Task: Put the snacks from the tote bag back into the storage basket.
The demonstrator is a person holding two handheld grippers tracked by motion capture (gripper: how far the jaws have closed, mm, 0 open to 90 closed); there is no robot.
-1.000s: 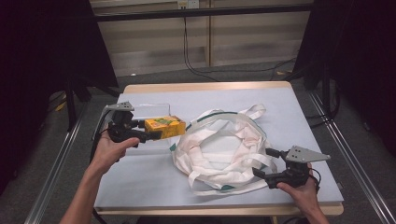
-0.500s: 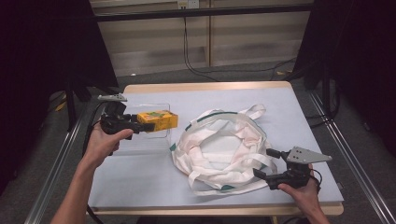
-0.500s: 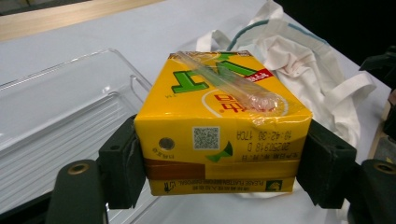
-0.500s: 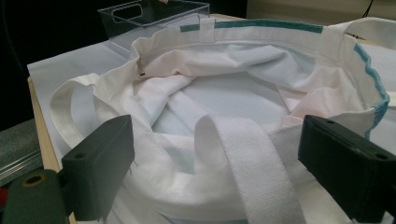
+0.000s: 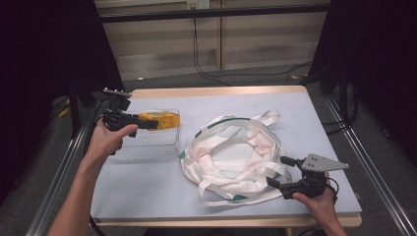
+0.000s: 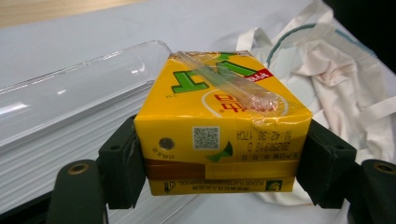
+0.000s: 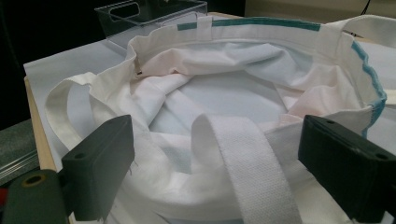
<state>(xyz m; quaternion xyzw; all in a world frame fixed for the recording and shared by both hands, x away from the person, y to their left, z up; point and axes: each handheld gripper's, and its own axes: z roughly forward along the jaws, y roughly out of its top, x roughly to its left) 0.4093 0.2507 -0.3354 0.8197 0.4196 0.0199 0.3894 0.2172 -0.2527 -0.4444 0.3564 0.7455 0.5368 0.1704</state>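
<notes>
My left gripper (image 5: 149, 123) is shut on a yellow juice carton (image 5: 161, 119), holding it level over a clear plastic bin (image 5: 147, 145) at the table's left. In the left gripper view the black jaws of the left gripper (image 6: 219, 163) press both sides of the carton (image 6: 224, 116), which has a wrapped straw on top. A white tote bag (image 5: 236, 152) with green trim lies open in the middle of the table. My right gripper (image 5: 278, 171) rests at the bag's near right rim. In the right gripper view the right gripper (image 7: 224, 163) stands open, with a white strap (image 7: 247, 172) and the rim lying loose between the jaws.
The clear bin (image 6: 79, 79) lies just under and behind the carton, and the bin (image 7: 149, 14) stands beyond the bag's far rim. The pale blue table top (image 5: 147, 191) has a wooden edge. Metal rails run along both sides, with dark floor and cables behind.
My left gripper has carried the carton left and farther back, a little higher, from near the bag to over the clear bin. The right gripper has stayed put.
</notes>
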